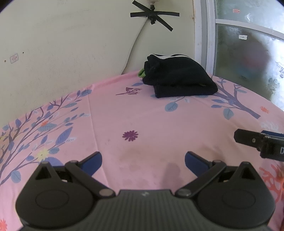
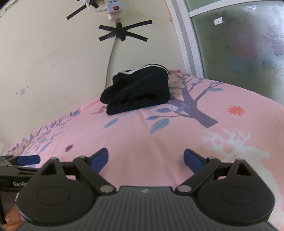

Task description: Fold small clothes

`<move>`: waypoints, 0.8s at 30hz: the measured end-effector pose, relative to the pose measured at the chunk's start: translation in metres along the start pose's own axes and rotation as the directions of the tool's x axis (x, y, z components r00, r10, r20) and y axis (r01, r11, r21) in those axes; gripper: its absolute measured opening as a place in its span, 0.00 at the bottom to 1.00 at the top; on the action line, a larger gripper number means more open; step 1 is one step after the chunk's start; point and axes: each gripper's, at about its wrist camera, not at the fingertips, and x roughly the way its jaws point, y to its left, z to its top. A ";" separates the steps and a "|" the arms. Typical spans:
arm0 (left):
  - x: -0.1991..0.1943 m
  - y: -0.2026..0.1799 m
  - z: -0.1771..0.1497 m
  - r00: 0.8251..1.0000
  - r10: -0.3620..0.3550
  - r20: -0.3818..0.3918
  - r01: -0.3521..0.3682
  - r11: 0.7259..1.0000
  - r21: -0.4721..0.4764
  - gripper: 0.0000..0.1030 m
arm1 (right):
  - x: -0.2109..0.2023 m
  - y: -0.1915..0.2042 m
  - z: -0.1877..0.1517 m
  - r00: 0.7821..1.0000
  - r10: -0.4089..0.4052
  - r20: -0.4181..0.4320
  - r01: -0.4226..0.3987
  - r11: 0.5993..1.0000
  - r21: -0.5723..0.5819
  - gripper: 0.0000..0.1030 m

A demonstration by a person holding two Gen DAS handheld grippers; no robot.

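Observation:
A folded stack of black clothes (image 1: 177, 78) with white stripes on top lies at the far edge of the pink floral sheet (image 1: 142, 120), near the wall; it also shows in the right wrist view (image 2: 138, 92). A bit of green cloth (image 1: 141, 73) peeks out at the stack's left. My left gripper (image 1: 143, 161) is open and empty above the sheet, well short of the stack. My right gripper (image 2: 145, 158) is open and empty too. The right gripper's body (image 1: 262, 142) shows at the left view's right edge; the left gripper's finger (image 2: 28, 160) shows at the right view's left edge.
A cream wall (image 1: 71, 44) stands behind the table, with a white cable (image 1: 134, 42) held by crossed black tape (image 1: 154, 15) and a power strip (image 2: 113, 5). A frosted window (image 1: 248, 53) with a white frame is at the back right.

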 end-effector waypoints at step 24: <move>-0.004 -0.002 0.001 1.000 0.000 0.012 0.000 1.000 0.006 1.00 | 0.001 0.006 -0.001 1.000 0.004 -0.011 -0.005 0.999 -0.044 0.72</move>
